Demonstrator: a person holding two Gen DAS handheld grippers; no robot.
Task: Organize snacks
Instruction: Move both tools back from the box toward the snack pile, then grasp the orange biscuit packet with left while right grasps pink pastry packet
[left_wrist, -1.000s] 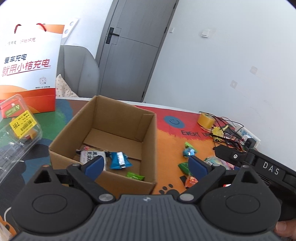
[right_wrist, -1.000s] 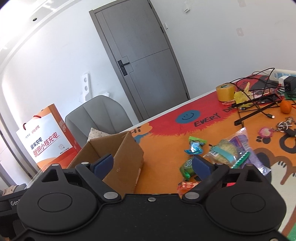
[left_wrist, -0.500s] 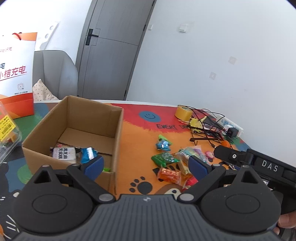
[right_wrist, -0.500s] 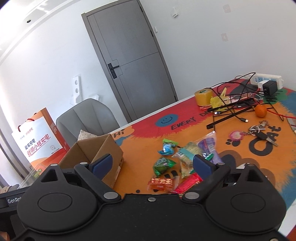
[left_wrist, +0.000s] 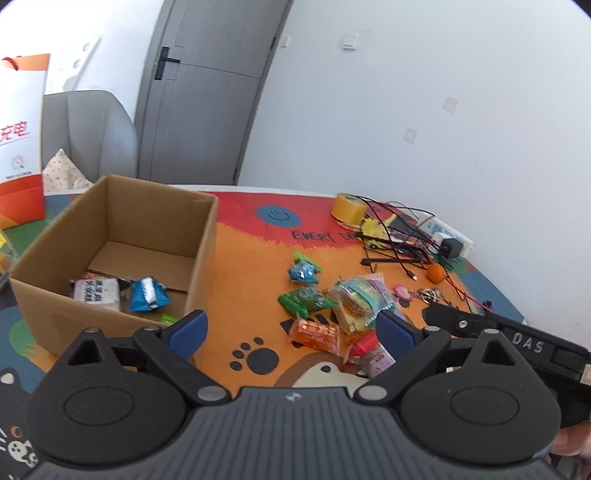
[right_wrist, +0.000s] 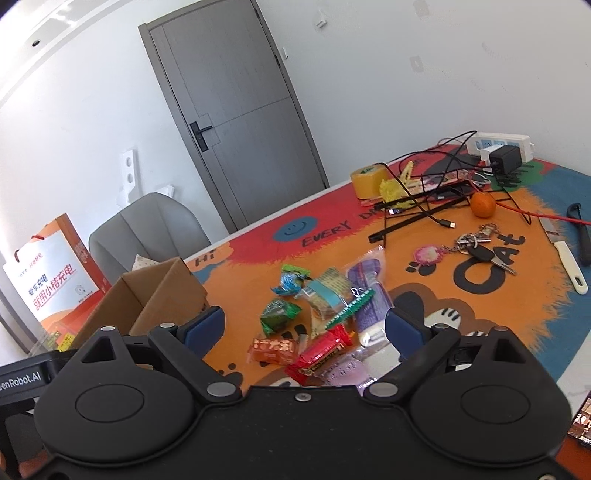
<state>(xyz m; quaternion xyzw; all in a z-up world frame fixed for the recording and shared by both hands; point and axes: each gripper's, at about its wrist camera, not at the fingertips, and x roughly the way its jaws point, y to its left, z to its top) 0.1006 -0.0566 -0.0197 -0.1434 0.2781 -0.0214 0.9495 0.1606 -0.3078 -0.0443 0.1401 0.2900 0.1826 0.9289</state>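
An open cardboard box (left_wrist: 122, 236) (right_wrist: 155, 295) stands on the colourful mat, with a white packet (left_wrist: 96, 293), a blue packet (left_wrist: 147, 295) and a small green one inside. To its right lies a heap of loose snacks: a blue-green packet (left_wrist: 303, 271) (right_wrist: 290, 282), a green packet (left_wrist: 306, 300) (right_wrist: 279, 314), an orange packet (left_wrist: 316, 332) (right_wrist: 273, 349), a red packet (right_wrist: 321, 354) and clear bags (right_wrist: 343, 291). My left gripper (left_wrist: 286, 330) is open, spanning the box corner and the heap. My right gripper (right_wrist: 304, 326) is open just above the heap, nothing between its fingers.
A tape roll (right_wrist: 365, 181), tangled cables with a power strip (right_wrist: 498, 146), an orange fruit (right_wrist: 482, 205), keys (right_wrist: 476, 247) and a knife (right_wrist: 561, 254) lie at the far right. A paper bag (right_wrist: 51, 284) and grey chair (right_wrist: 147, 229) stand behind the box.
Both grippers have swung right, from over the box toward the snack heap, and sunk a little. The right gripper now hangs closer above the packets. Both stay open and empty.
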